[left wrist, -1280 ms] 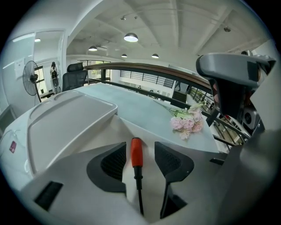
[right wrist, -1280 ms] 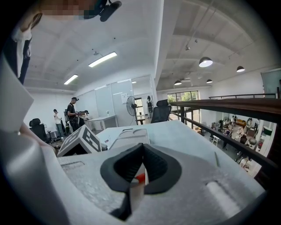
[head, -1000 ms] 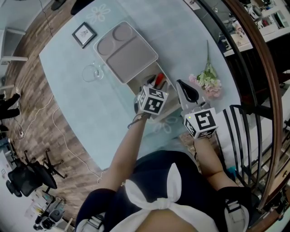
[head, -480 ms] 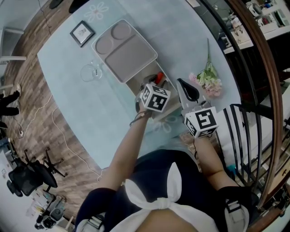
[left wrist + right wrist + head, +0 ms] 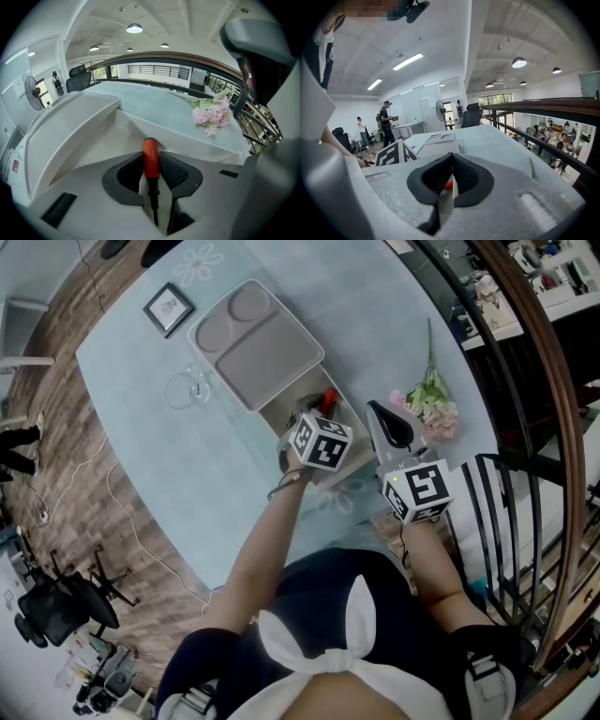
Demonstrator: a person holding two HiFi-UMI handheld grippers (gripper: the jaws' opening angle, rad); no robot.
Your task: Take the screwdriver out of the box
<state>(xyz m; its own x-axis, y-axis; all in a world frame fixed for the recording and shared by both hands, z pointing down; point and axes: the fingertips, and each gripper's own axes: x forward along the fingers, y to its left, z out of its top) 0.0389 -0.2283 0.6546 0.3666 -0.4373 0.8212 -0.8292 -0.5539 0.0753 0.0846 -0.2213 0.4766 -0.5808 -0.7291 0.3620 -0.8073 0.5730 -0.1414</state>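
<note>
The screwdriver (image 5: pixel 150 150) has a red ribbed handle and a dark shaft. It lies in the open white box (image 5: pixel 281 416), whose grey lid (image 5: pixel 255 343) is folded back on the glass table. My left gripper (image 5: pixel 151 164) reaches down into the box. Its jaws are closing, and both black pads (image 5: pixel 174 171) touch the sides of the red handle. In the head view the handle's red end (image 5: pixel 328 398) shows just past the left gripper (image 5: pixel 314 418). My right gripper (image 5: pixel 378 415) hovers to the right of the box, shut with nothing in it (image 5: pixel 451 161).
Pink flowers (image 5: pixel 429 409) lie on the table to the right of the box, near the curved railing (image 5: pixel 525 381). A framed picture (image 5: pixel 169 307) and a wine glass on its side (image 5: pixel 187 390) are to the left. A black chair (image 5: pixel 511 521) stands by my right arm.
The left gripper has tipped a little further into the box. The right gripper has stayed where it was.
</note>
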